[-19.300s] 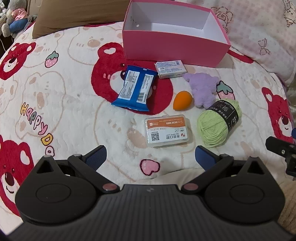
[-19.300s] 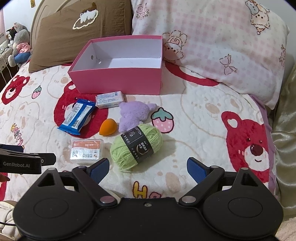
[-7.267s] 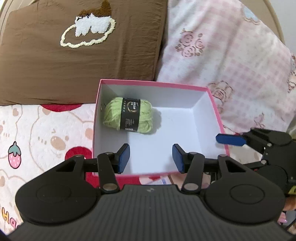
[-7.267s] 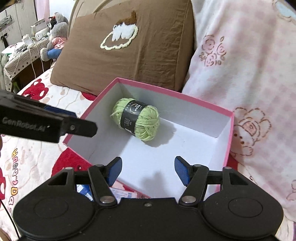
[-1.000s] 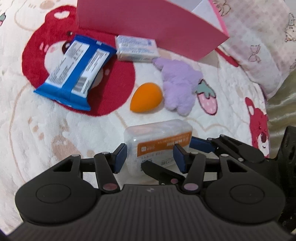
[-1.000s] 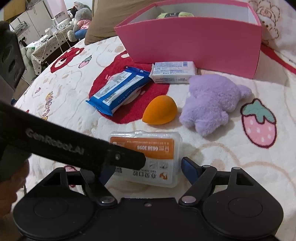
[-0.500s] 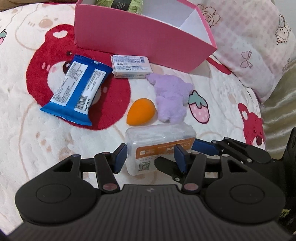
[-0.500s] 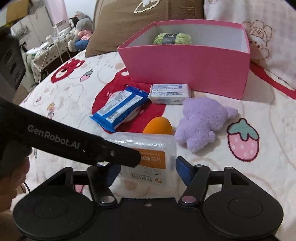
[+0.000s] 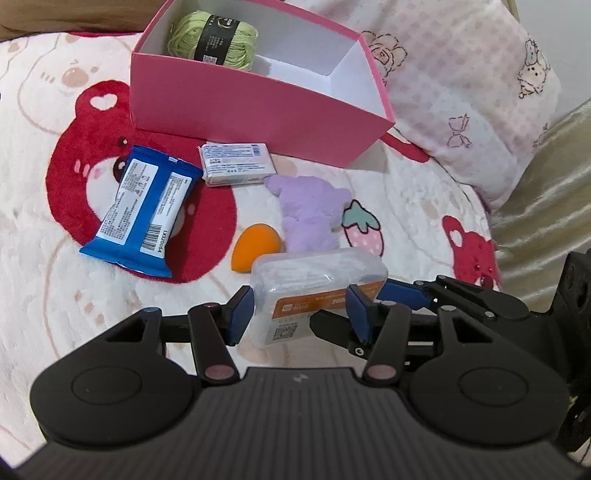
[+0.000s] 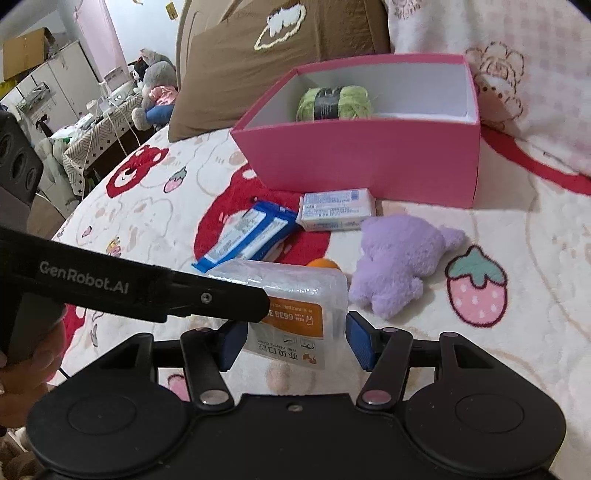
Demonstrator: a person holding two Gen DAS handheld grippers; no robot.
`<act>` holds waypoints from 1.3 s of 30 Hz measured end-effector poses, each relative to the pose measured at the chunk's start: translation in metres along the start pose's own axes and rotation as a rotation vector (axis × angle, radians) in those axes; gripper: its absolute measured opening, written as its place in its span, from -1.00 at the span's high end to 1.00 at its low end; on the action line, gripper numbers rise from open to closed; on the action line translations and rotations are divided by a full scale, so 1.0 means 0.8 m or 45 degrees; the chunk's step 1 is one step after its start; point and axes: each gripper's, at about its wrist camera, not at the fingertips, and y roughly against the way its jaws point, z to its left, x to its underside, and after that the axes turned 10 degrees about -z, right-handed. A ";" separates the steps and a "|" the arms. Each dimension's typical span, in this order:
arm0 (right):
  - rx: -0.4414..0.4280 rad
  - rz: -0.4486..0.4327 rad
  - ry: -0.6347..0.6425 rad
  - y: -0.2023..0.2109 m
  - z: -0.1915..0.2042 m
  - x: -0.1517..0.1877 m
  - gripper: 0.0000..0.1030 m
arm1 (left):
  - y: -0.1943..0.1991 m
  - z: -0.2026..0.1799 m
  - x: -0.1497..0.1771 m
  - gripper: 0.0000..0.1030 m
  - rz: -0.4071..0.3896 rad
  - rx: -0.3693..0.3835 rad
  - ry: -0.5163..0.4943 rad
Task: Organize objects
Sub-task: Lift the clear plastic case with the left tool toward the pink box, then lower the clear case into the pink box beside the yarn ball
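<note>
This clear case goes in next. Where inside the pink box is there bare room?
Free: the white floor of the pink cardboard box right of the green yarn ball, up to its far right wall. Crowded: the left end, where the yarn lies.

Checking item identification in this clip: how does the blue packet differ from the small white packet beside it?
The blue packet is larger and mostly blue with two white label panels; the small white packet is pale all over with fine blue print. The blue one lies angled on the red bear print, farther from the pink box; the white one lies close by the box's front wall. Both lie flat on the blanket, outside the box.
</note>
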 end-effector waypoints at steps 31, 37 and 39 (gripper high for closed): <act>0.031 -0.093 0.038 0.051 0.007 -0.095 -0.19 | 0.053 -0.052 -0.105 -0.01 -0.022 0.074 -0.138; 0.064 -0.174 0.064 0.044 0.013 -0.118 -0.19 | 0.048 -0.055 -0.137 -0.01 -0.059 0.054 -0.135; 0.071 -0.190 0.049 0.038 0.009 -0.127 -0.19 | 0.043 -0.051 -0.150 -0.01 -0.080 0.067 -0.112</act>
